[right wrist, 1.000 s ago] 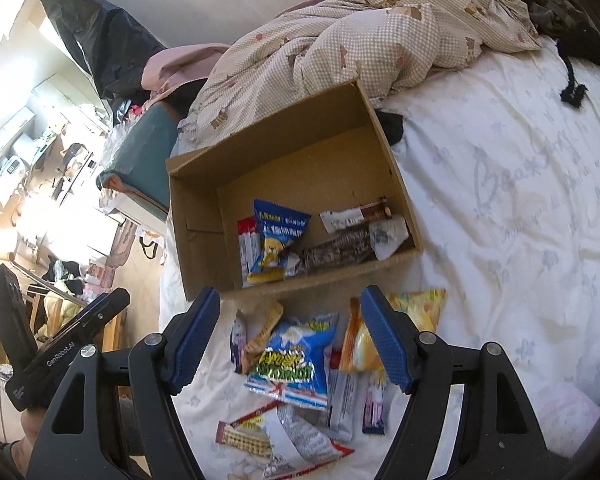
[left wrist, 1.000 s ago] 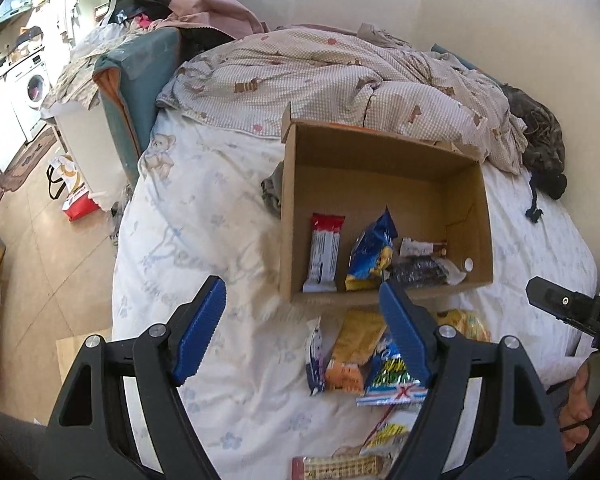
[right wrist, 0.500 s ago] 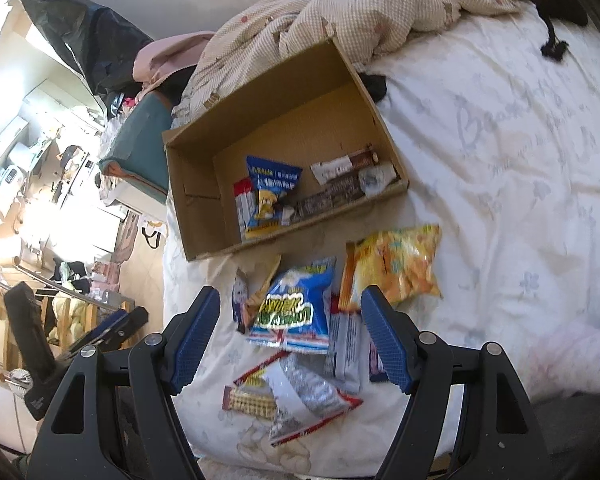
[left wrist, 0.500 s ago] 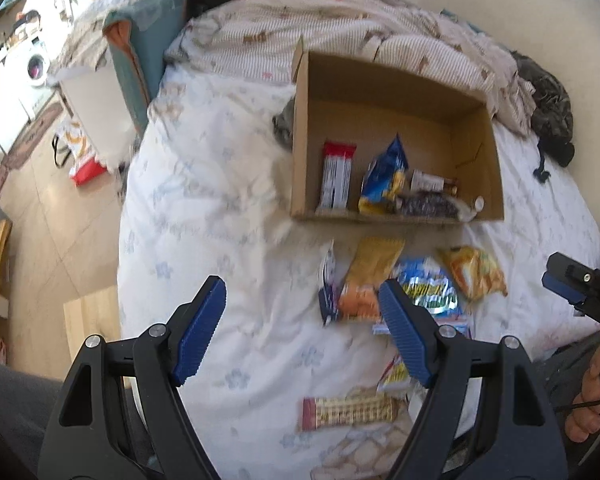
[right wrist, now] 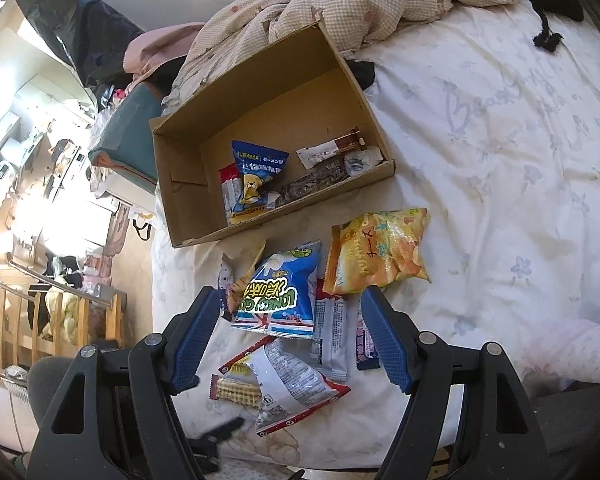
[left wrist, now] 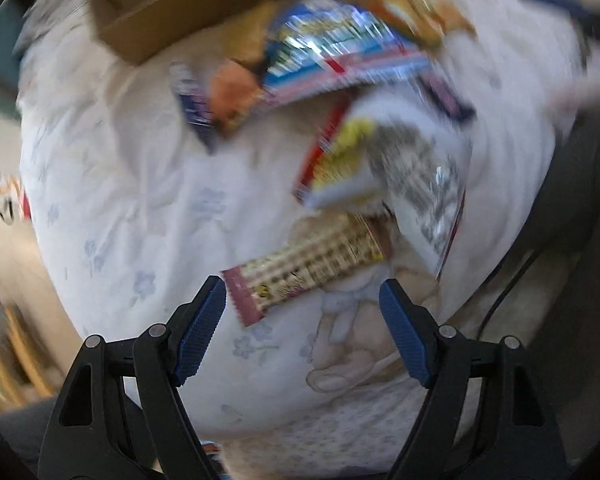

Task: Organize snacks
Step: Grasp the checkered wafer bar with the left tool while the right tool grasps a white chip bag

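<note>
A cardboard box (right wrist: 188,208) lies on the bed with several snacks inside, among them a blue bear bag (right wrist: 256,178). In front of it lie loose snacks: a blue chip bag (right wrist: 280,296), a yellow bag (right wrist: 380,256), a white-and-red packet (right wrist: 292,384) and a long wafer bar (left wrist: 308,268). My left gripper (left wrist: 302,308) is open, low over the bed, just short of the wafer bar; its view is blurred. My right gripper (right wrist: 286,320) is open above the snack pile.
A checked quilt (right wrist: 340,4) is bunched behind the box. The white bedsheet (right wrist: 520,140) stretches to the right. The bed's left edge drops to a cluttered floor with a wooden rack (right wrist: 40,320). A dark garment (right wrist: 548,36) lies at the far right.
My left gripper has dropped and swung toward the near snacks, bringing the wafer bar close to its fingers. My right gripper has pulled back slightly. Both stay open.
</note>
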